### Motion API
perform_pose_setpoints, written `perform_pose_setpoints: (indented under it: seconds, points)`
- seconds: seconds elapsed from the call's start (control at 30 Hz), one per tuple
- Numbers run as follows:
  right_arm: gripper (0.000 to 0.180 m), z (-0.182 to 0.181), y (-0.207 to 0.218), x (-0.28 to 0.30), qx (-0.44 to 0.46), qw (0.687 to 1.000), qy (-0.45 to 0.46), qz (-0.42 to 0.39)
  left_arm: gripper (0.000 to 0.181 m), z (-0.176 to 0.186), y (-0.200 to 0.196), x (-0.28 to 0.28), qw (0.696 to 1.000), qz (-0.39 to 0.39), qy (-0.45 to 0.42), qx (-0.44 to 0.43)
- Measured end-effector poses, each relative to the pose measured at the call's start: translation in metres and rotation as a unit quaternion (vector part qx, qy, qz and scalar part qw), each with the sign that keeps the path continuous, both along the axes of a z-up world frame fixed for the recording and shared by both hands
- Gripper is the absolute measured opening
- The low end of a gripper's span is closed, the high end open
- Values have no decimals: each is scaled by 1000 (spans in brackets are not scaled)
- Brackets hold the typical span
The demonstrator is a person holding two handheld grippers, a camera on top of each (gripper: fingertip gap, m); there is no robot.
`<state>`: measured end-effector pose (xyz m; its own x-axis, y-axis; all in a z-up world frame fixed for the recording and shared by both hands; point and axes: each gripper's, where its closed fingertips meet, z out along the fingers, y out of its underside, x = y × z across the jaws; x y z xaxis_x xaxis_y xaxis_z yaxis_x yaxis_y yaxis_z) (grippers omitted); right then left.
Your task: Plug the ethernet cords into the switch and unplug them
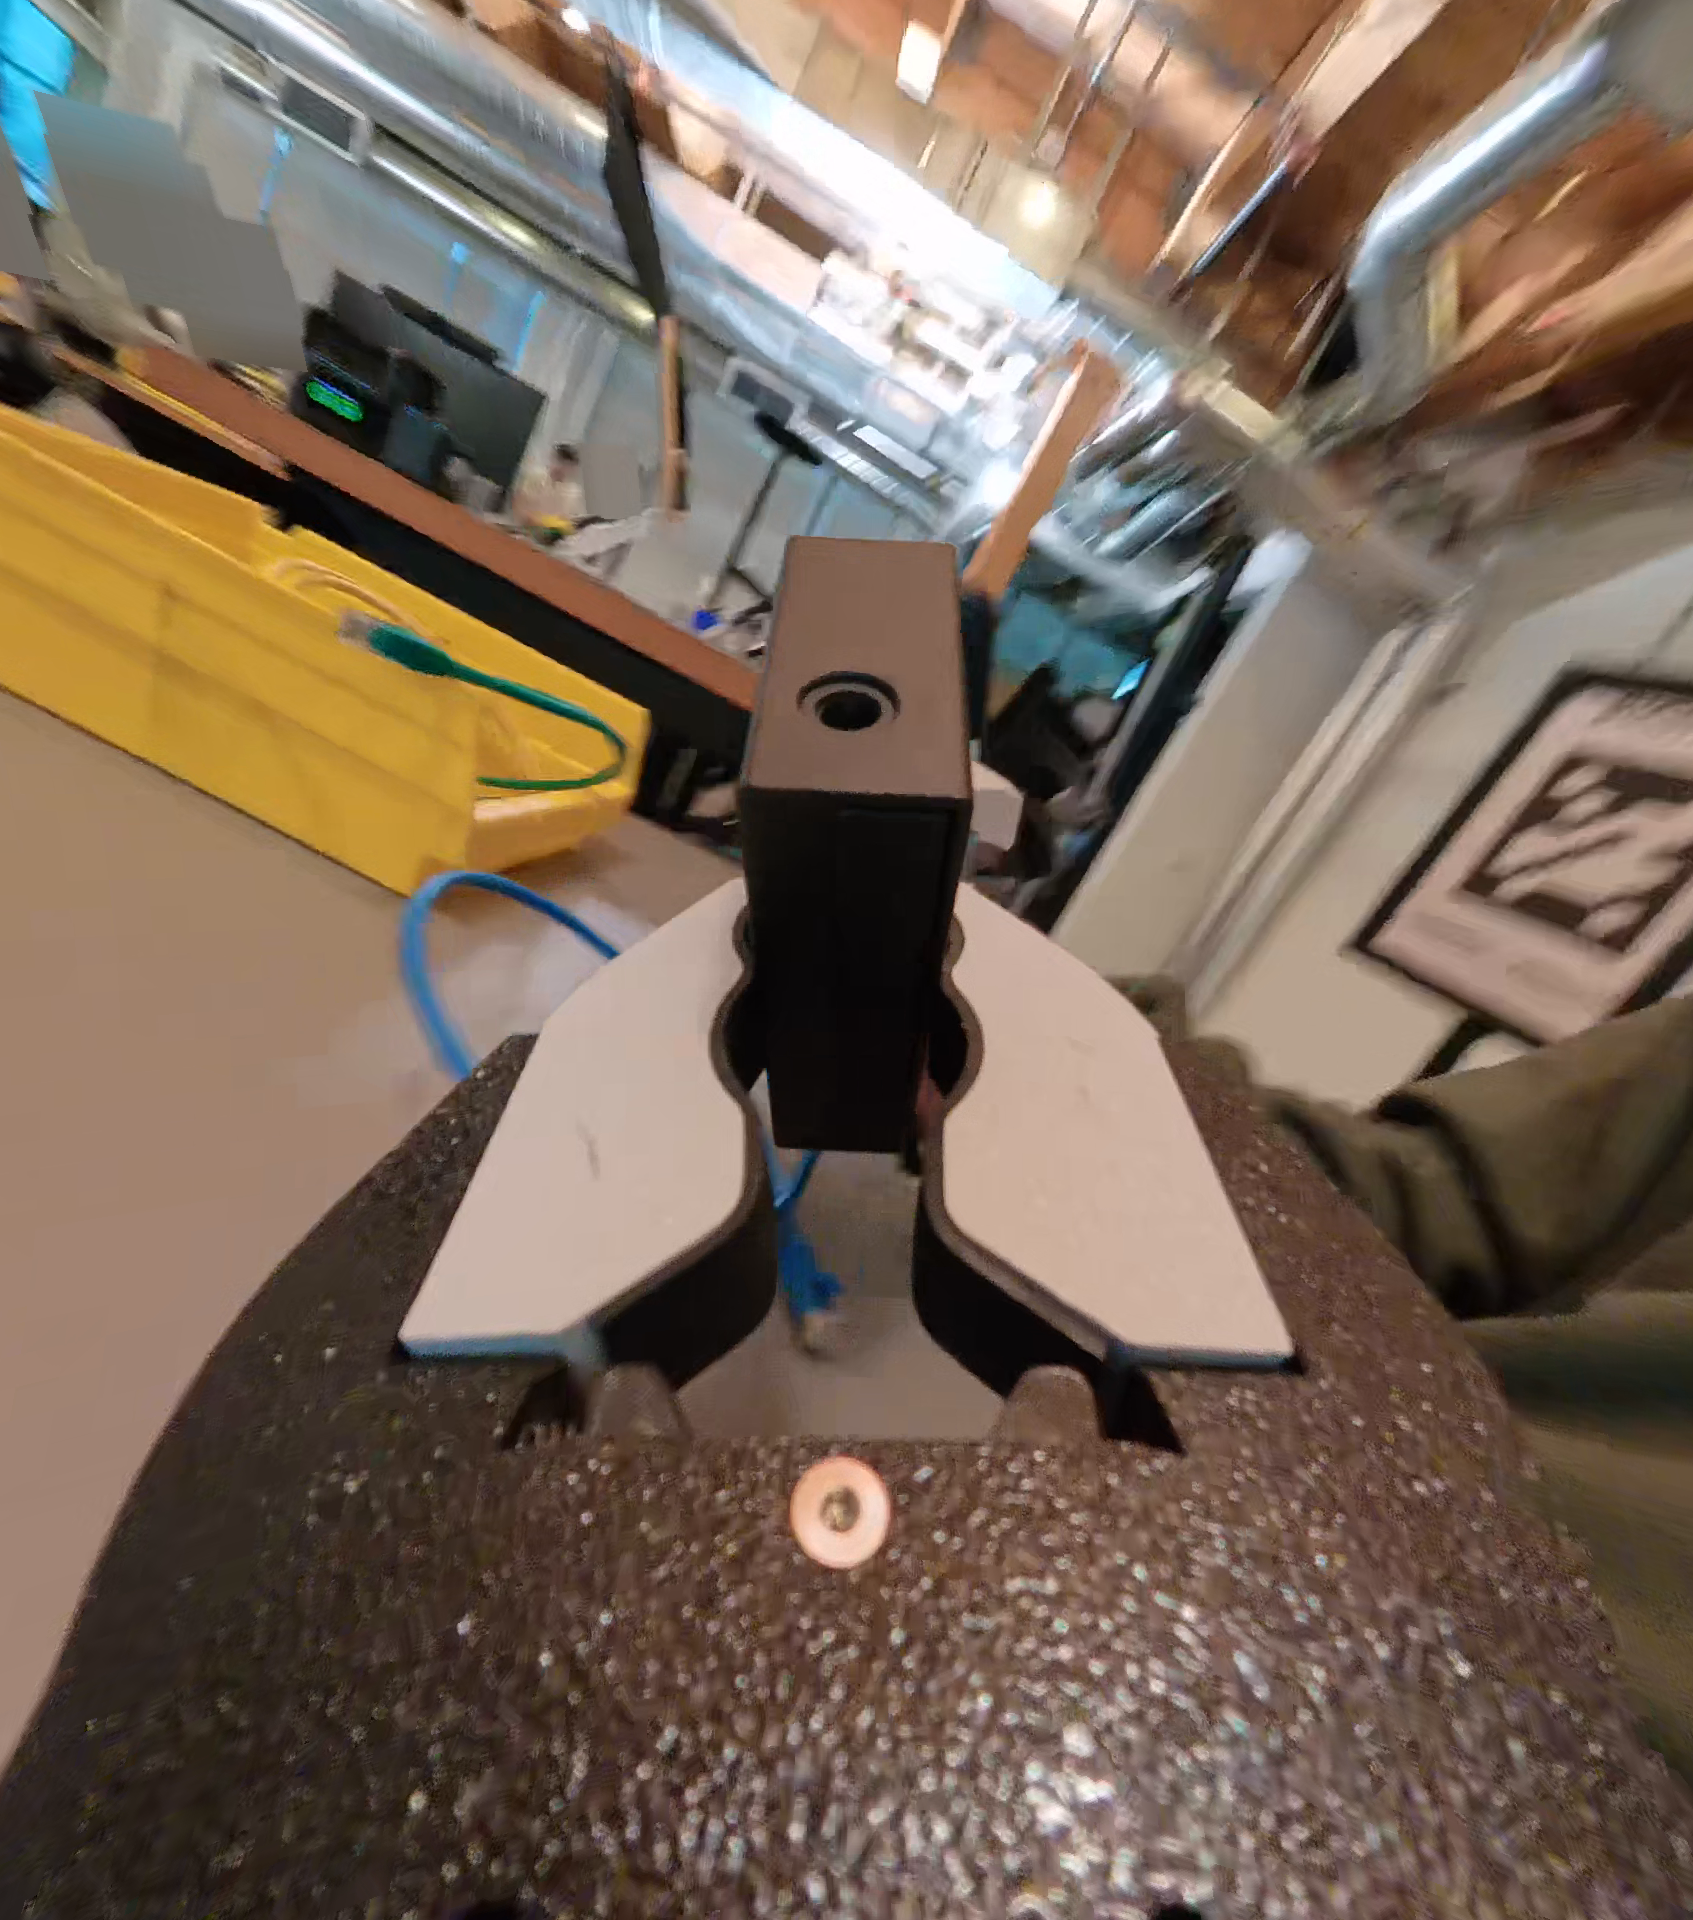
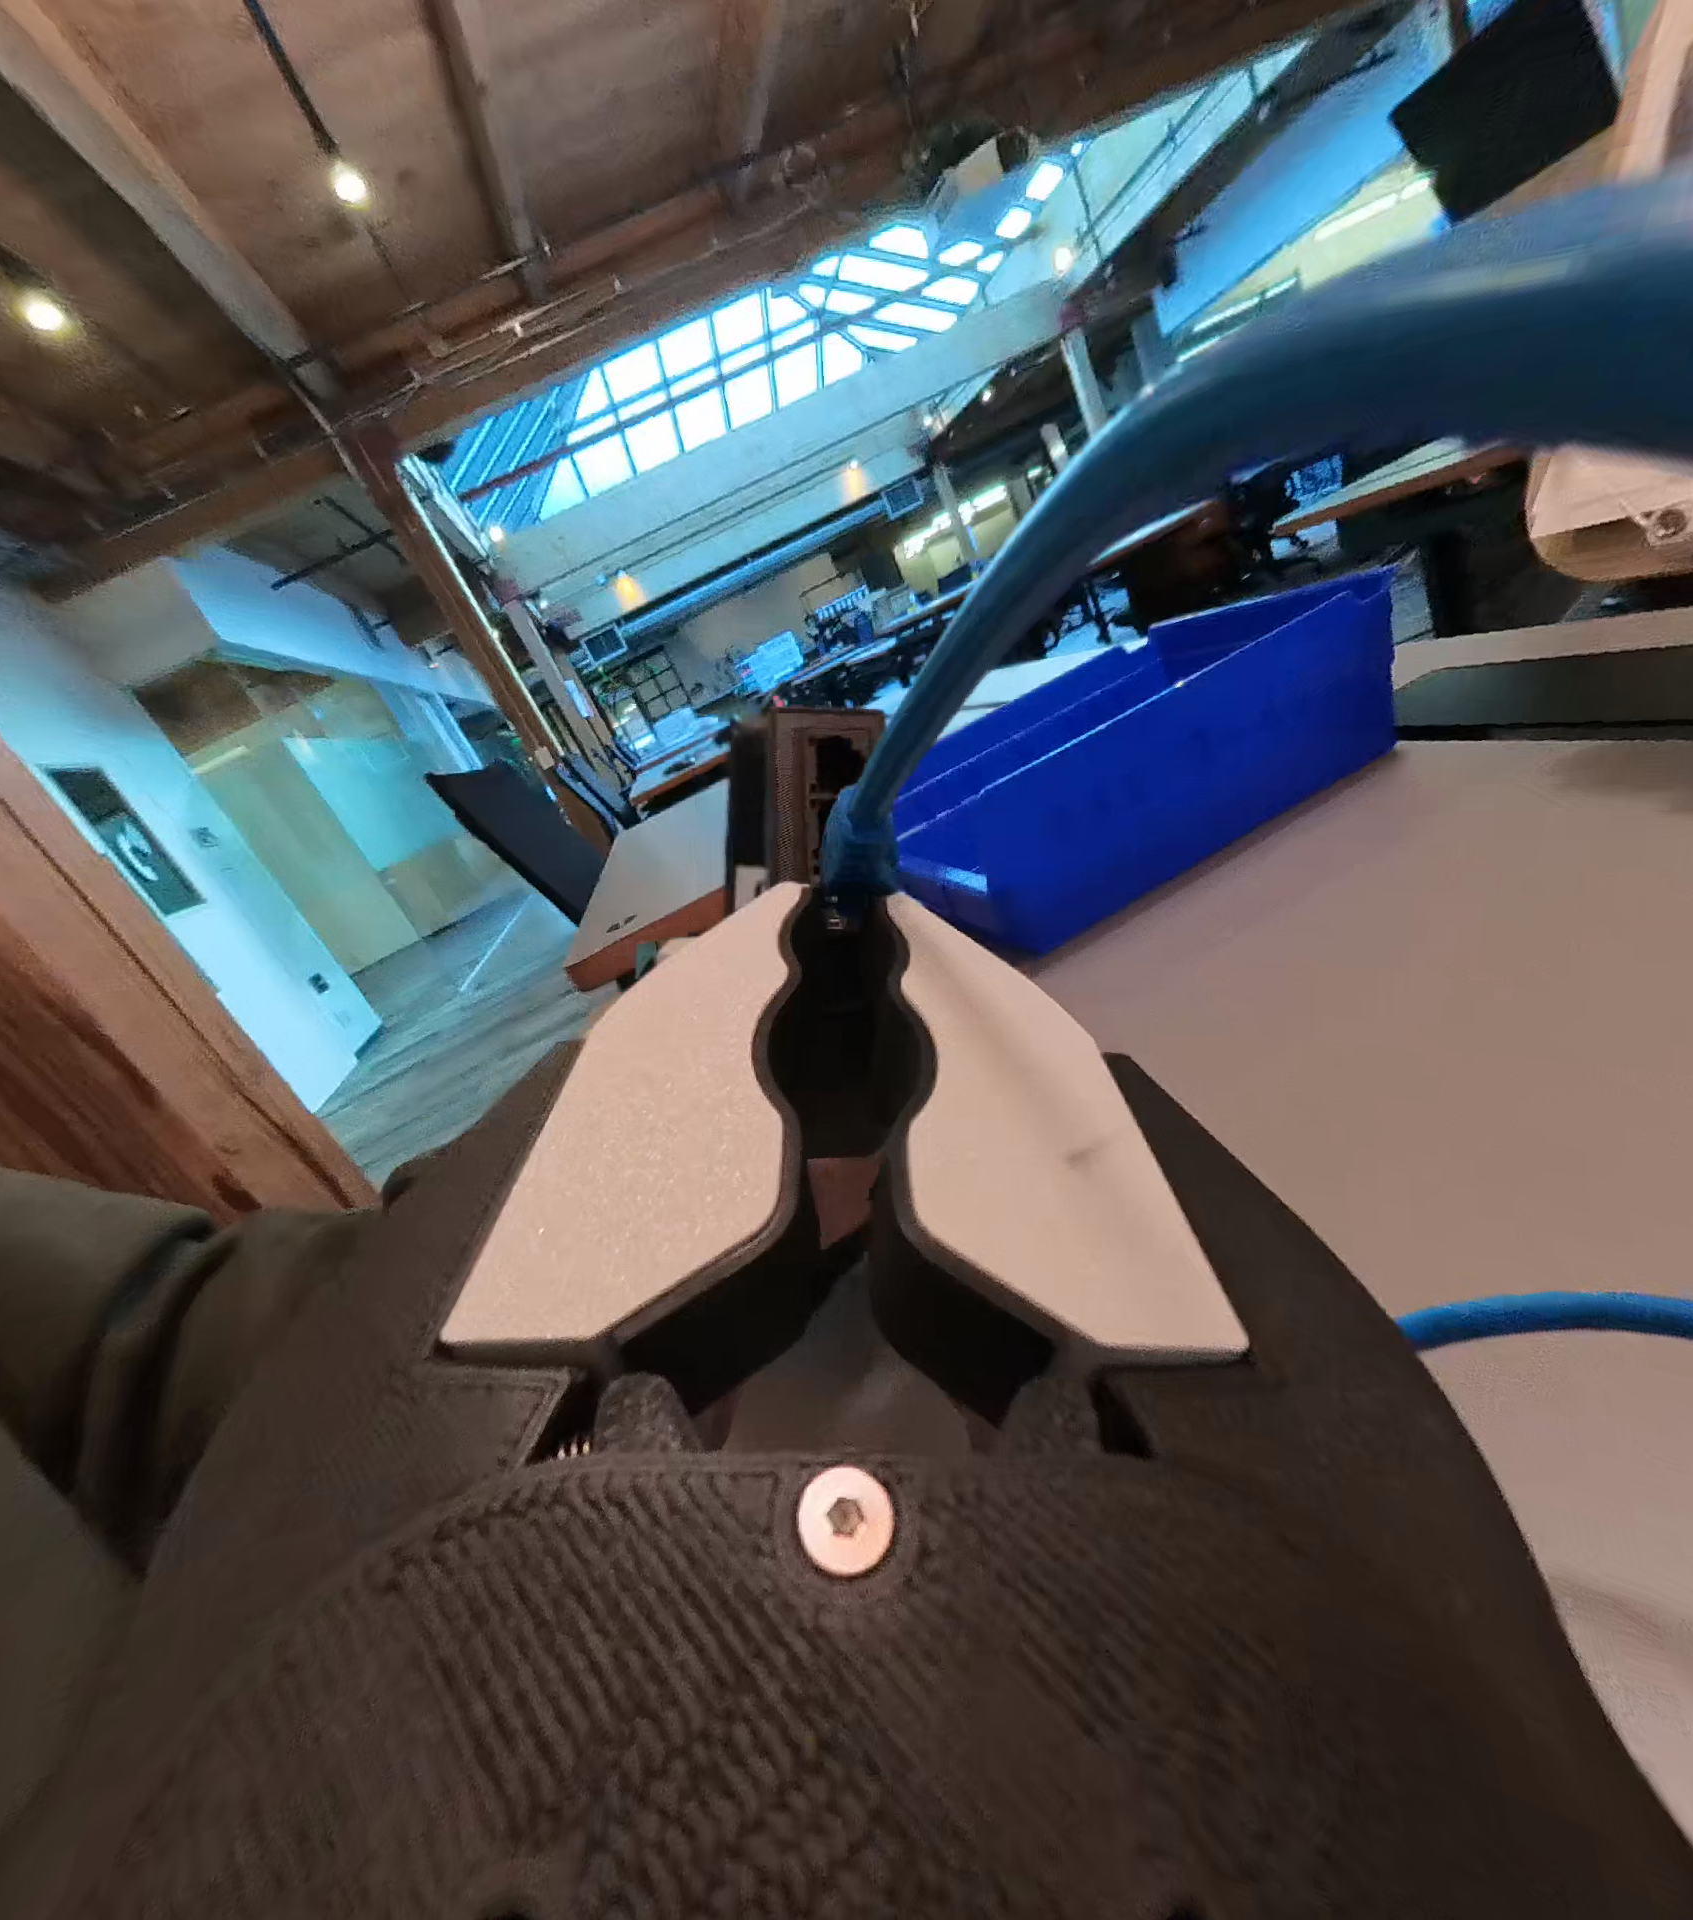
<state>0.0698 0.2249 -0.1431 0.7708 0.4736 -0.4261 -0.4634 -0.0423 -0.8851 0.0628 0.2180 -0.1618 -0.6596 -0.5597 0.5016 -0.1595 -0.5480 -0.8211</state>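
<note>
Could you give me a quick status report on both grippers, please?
Left gripper shut on black switch, held upright. Right gripper shut on blue cord plug at switch ports. Nothing in the way.

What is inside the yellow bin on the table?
A green ethernet cord lies in the yellow bin, its plug resting on the wall. Pale cords seem to lie beside it; the bin's floor is hidden.

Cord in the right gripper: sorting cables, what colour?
Blue ethernet cord, clearest in the right wrist view.
</note>
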Motion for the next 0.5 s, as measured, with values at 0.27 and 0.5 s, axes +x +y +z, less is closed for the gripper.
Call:
perform_pose_setpoints:
  seconds: [0.27,0.5]
  points:
    - [9,-7,-4,-2,8,999,-12,37,28,-9,-3,0,995,42,-39,78]
    - [18,10,-19,-9,138,988,-69,-9,28,5,-18,-10,987,34,-103,123]
